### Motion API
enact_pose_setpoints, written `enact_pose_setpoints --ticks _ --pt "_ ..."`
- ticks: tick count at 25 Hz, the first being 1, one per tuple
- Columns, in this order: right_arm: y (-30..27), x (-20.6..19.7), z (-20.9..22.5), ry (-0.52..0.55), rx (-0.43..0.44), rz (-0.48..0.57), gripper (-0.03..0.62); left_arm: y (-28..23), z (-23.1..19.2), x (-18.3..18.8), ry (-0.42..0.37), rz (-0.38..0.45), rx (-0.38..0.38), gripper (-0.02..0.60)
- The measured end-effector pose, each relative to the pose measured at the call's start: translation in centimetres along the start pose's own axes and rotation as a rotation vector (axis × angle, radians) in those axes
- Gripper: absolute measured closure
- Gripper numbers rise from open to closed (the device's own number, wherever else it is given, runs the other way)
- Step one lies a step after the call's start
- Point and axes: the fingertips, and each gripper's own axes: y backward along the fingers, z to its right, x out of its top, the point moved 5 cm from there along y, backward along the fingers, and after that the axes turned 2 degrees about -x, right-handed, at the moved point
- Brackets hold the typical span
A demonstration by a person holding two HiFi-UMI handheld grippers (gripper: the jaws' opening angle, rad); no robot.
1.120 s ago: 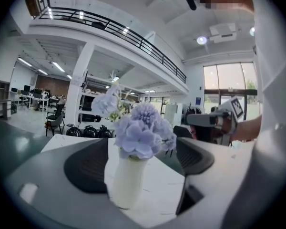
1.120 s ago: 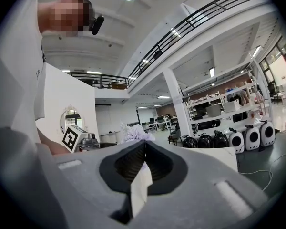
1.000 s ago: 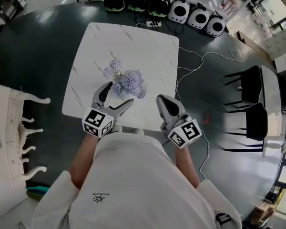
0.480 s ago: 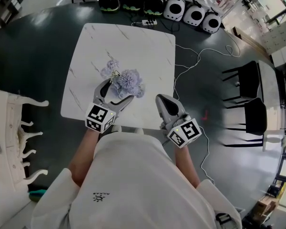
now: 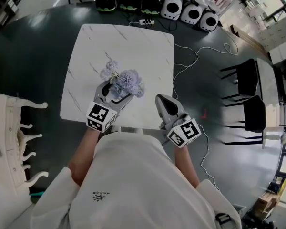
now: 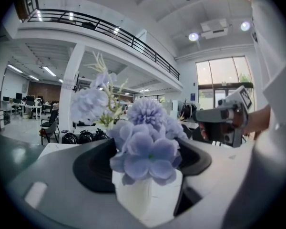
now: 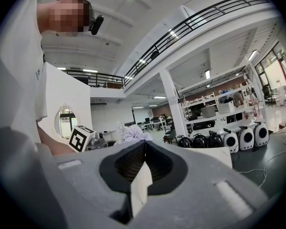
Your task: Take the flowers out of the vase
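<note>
**A:** Any text you can actually read?

**B:** Nope. There's just the black-and-white square marker cubes (image 5: 101,117) on the grippers, plus a tiny print on the person's white shirt (image 5: 99,196), way too small to make out.

**A:** Where's the bunch of pale lilac flowers (image 6: 148,147)?

**B:** In the small white vase (image 6: 143,197), on the white marble-pattern square table (image 5: 133,42), toward its near edge. The stems stand upright with the blooms on top, so the long axis is vertical. The left gripper (image 5: 117,90) has a jaw on each side of the vase and is closing in. A dark gap shows on one side, so it isn't clamped. The right gripper (image 5: 161,99) is pinched together on nothing by the table's near right corner.

**A:** Anything hidden?

**B:** In the head view the blooms cover the vase. In the left gripper view the vase's base is cut off by the gripper body.
</note>
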Motion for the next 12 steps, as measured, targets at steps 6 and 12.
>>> enact_pose_setpoints --ticks 6,12 --pt "-0.1 0.2 0.0 -0.004 0.002 -0.001 0.592 0.3 -0.2 0.8 0.016 0.032 0.009 0.302" --pt "-0.2 -0.1 0.0 -0.005 0.005 0.0 0.592 0.7 -0.3 1.1 0.015 0.049 0.017 0.377"
